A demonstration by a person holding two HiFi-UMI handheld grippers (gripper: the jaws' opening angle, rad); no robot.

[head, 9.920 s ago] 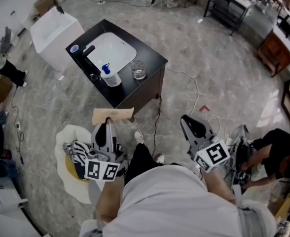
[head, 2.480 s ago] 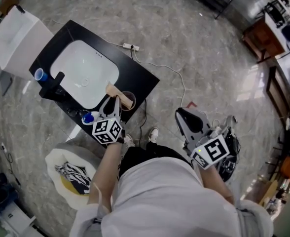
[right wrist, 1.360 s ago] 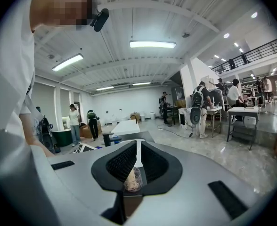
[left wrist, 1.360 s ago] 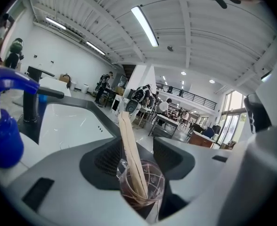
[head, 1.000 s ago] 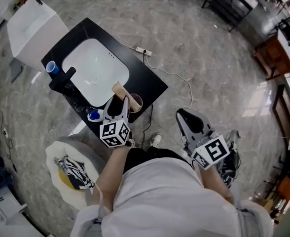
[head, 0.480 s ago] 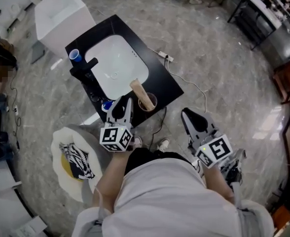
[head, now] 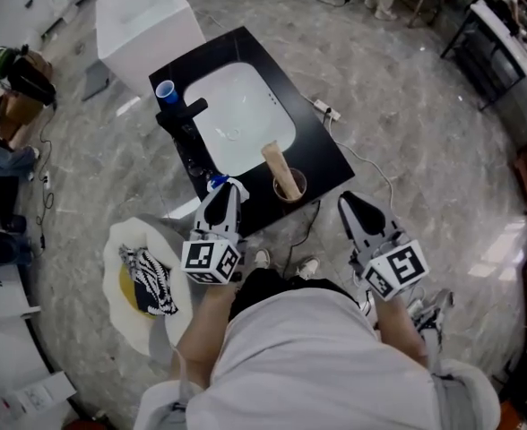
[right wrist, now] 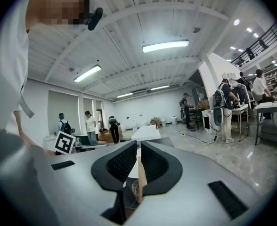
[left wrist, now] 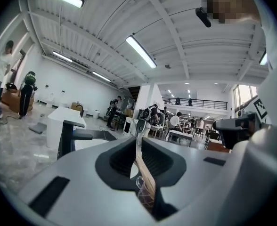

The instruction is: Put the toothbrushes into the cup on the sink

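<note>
- Since a second ago the left tongs (head: 228, 190) have drawn back from the toothbrush (head: 278, 163), which was at their tips then.
- That toothbrush stands tilted in the cup (head: 292, 190) on the black surface (head: 328, 163), its top leaning over a corner of the white basin (head: 241, 115).
- Left tongs hover at the near edge of the surface, beside the cup but apart from it, pinched to a narrow slit with nothing between them.
- Right tongs (head: 347, 202) hang off the surface, past the cup, likewise pinched together and empty.
</note>
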